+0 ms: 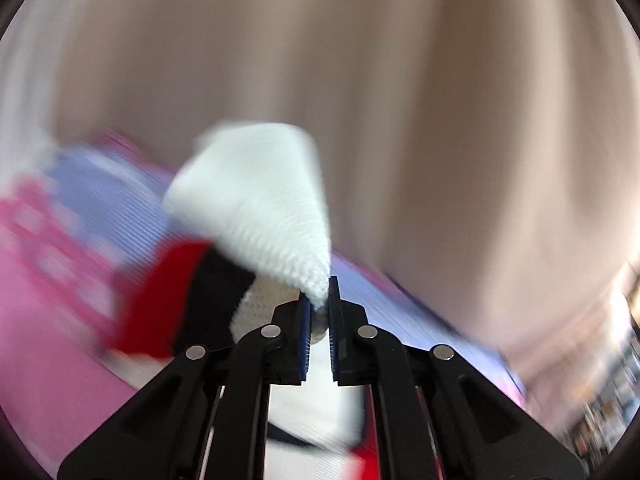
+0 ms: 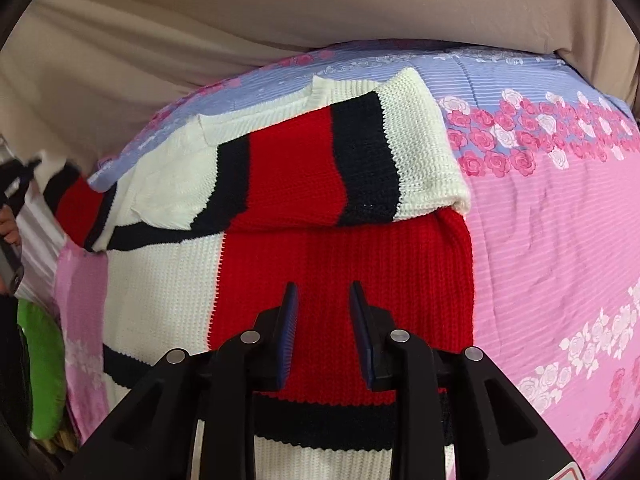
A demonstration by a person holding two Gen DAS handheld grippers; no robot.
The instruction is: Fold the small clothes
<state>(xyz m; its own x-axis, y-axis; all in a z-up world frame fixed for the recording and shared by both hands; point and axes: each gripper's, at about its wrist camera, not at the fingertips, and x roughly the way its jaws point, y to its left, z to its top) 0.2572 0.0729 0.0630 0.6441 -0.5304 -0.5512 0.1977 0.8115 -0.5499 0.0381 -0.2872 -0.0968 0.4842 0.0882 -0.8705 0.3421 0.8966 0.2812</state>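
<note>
A knit sweater [image 2: 320, 184] in white, red and navy stripes lies on the bed, its right sleeve folded across the chest. My right gripper [image 2: 323, 312] is open and empty just above the red body panel. My left gripper [image 1: 319, 300] is shut on the white cuff of the left sleeve [image 1: 260, 200] and holds it lifted; this view is motion-blurred. The left gripper also shows at the left edge of the right wrist view [image 2: 20, 178], with the striped sleeve [image 2: 76, 204] stretched toward it.
A pink and lavender floral bedspread [image 2: 560, 240] covers the bed. A beige curtain or sheet [image 2: 200, 20] hangs behind it. A green object [image 2: 44, 368] sits by the bed's left edge.
</note>
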